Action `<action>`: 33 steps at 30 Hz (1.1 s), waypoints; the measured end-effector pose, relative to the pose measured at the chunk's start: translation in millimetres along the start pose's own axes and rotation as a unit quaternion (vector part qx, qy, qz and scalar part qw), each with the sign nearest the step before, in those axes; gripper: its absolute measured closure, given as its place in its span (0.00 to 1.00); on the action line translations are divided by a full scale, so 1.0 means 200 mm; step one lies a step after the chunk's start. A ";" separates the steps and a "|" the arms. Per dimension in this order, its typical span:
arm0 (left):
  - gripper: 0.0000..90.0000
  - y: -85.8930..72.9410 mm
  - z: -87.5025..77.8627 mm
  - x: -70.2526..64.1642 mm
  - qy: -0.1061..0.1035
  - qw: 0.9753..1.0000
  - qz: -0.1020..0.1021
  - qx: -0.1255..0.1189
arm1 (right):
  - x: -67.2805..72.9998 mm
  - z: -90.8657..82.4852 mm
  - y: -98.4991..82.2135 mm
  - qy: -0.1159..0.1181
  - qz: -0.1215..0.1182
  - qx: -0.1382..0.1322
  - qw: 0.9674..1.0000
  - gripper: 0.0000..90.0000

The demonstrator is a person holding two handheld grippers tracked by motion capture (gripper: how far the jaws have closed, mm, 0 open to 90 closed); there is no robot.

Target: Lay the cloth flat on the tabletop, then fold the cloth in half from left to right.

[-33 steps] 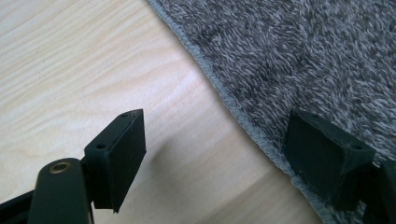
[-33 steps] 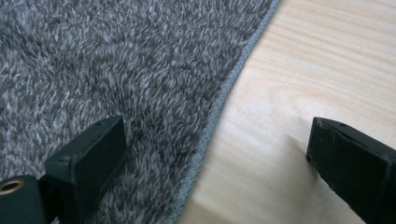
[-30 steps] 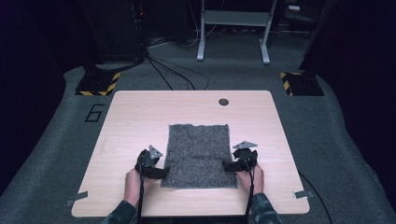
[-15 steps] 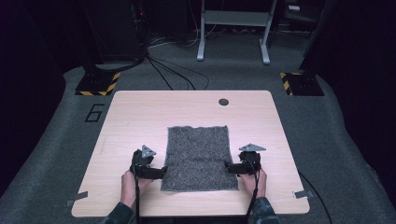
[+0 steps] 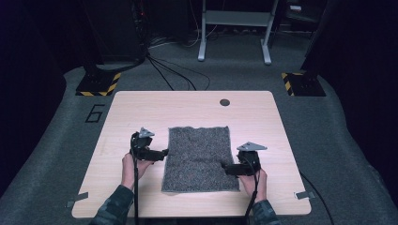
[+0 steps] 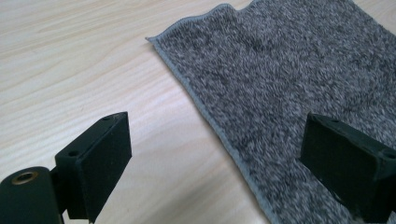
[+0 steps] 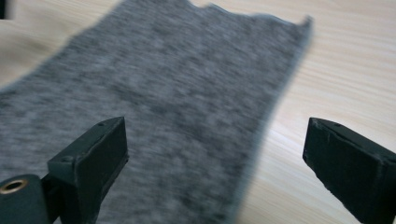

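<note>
Lying flat on table (image 5: 141, 108), grey towel (image 5: 199, 157), left gripper (image 5: 164, 152) just opened wide, right gripper (image 5: 224, 166) wide, both empty

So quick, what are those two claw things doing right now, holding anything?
Left gripper: open, holding nothing; its jaws have just been opening, above the edge of the grey cloth.
Right gripper: open, holding nothing, over the cloth's other edge.

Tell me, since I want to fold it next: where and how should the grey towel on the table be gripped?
The grey towel lies flat, so only its hemmed rim offers anything to pinch. Probably take the two long side edges, left gripper coming from its left, right gripper from its right, jaws low and astride the hem.
</note>
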State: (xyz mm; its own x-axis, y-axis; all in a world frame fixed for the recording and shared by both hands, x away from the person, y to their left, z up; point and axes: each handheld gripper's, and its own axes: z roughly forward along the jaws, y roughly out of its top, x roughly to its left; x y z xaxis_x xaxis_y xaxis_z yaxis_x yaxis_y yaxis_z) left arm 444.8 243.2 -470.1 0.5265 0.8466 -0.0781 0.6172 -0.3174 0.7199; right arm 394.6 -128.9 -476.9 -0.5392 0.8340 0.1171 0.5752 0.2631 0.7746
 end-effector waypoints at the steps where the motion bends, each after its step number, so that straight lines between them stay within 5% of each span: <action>1: 0.09 0.01 0.01 0.00 0.002 1.000 0.005 -0.001 | 0.03 0.00 0.02 0.003 -0.010 -0.001 1.000 0.07; 14: 0.10 0.20 0.20 0.07 -0.021 1.000 0.008 0.011 | 0.44 0.05 0.15 0.081 -0.068 0.002 0.994 0.08; 25: 0.11 0.26 0.37 0.15 -0.020 0.999 -0.012 0.037 | 0.68 0.17 0.16 0.120 -0.115 0.040 0.985 0.09; 33: 0.13 0.24 0.48 0.19 -0.023 0.998 -0.034 0.050 | 0.84 0.27 0.12 0.150 -0.151 0.063 0.975 0.13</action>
State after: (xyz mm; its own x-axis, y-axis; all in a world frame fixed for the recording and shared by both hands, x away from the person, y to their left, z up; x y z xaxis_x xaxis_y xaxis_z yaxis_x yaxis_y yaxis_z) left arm 550.6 219.5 -503.8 0.5059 0.8482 -0.1570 0.7063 -0.3029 0.6399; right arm 351.1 42.9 -471.3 -0.8403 0.5350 0.0873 0.4235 0.5473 0.7218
